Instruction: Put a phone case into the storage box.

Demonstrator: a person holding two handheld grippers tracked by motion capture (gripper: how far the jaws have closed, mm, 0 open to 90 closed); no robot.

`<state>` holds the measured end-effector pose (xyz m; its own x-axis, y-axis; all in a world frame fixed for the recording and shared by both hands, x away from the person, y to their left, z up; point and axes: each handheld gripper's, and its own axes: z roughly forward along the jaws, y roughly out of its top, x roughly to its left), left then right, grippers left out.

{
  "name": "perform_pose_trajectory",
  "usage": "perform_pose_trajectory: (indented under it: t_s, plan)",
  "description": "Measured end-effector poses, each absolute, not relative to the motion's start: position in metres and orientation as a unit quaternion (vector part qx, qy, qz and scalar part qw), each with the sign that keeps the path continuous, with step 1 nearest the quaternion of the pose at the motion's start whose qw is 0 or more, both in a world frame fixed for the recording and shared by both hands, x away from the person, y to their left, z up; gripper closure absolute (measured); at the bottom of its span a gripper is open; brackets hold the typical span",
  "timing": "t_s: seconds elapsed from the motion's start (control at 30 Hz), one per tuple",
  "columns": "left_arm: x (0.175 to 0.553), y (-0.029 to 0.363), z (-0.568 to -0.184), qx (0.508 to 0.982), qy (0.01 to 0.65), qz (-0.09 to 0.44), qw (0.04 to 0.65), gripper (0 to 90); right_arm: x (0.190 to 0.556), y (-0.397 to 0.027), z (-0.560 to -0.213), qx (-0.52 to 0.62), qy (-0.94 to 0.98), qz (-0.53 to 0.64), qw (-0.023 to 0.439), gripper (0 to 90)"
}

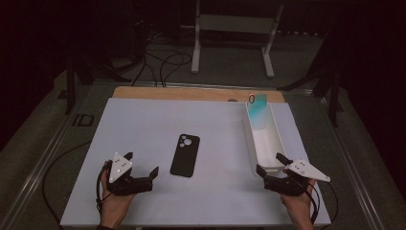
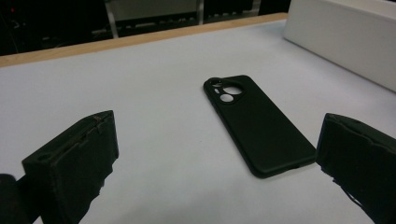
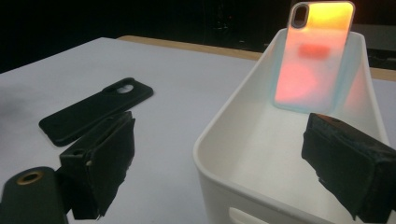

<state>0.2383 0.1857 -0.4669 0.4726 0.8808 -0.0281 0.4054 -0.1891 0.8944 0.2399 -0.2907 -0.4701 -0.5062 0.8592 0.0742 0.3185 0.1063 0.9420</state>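
Both tongs spread wide and empty: left gripper (image 1: 142,173) just near-left of the flat black rubbery phone case (image 1: 185,155), seemingly ready to grab, right gripper (image 1: 271,164) beside the long white plastic bin's (image 1: 253,146) near end, where an iridescent case (image 1: 256,112) leans far.
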Motion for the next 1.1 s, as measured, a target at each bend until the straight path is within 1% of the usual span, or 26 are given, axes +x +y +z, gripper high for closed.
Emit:
perform_pose_trajectory:
  t_s: [0.2,0.47,0.73,1.1]
  plan:
    - [0.256,0.166,-0.466,0.744,0.449,0.244,0.43,0.0,0.24,-0.291,-0.469,0.422,0.696,0.52,0.261,9.6]
    - [0.274,0.144,-0.468,0.753,0.459,0.221,0.416,0.0,0.24,-0.294,-0.468,0.427,0.691,0.522,0.26,9.6]
    - [0.287,0.128,-0.47,0.762,0.467,0.204,0.4,0.0,0.24,-0.293,-0.468,0.428,0.692,0.52,0.259,9.6]
    - [0.301,0.107,-0.481,0.773,0.479,0.19,0.371,0.0,0.24,-0.294,-0.467,0.43,0.69,0.52,0.26,9.6]
